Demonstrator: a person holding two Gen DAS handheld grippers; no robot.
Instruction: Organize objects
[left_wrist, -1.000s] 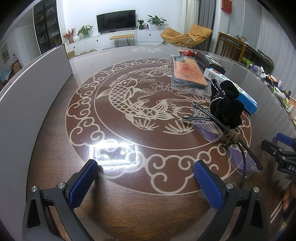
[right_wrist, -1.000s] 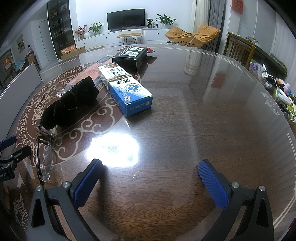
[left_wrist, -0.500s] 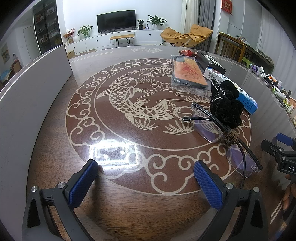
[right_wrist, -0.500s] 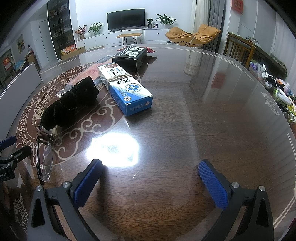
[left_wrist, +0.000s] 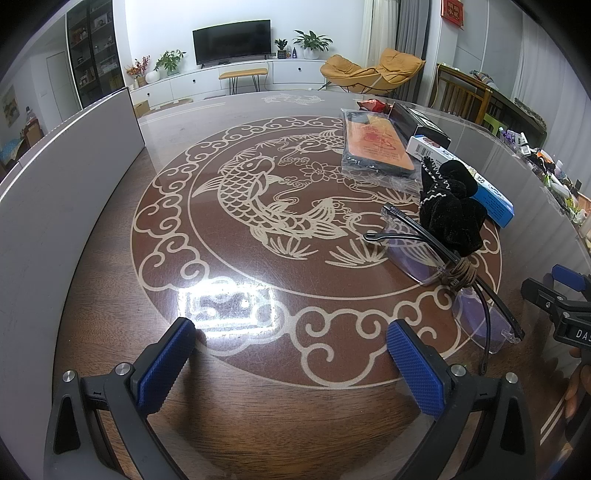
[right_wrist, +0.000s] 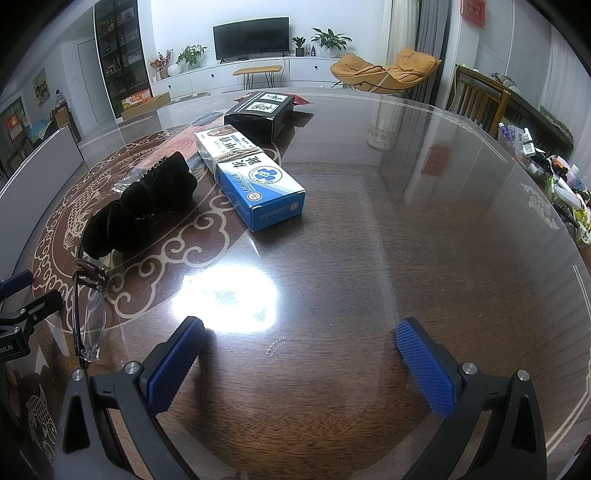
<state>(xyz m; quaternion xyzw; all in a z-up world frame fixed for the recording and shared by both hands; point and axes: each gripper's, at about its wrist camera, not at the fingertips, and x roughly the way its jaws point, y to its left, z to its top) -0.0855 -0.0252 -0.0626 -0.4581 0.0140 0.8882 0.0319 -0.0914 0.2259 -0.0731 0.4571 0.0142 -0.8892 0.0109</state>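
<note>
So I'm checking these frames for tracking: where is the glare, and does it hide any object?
Left wrist view: a bright lamp glare patch on the table, ahead of the left gripper, covers only pattern. Right wrist view: a larger patch ahead of the right gripper covers bare table; the blue box and glasses stay clear.

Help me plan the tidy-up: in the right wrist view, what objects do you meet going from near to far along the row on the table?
Glasses → black velvet pouch → blue and white box → black box.
</note>
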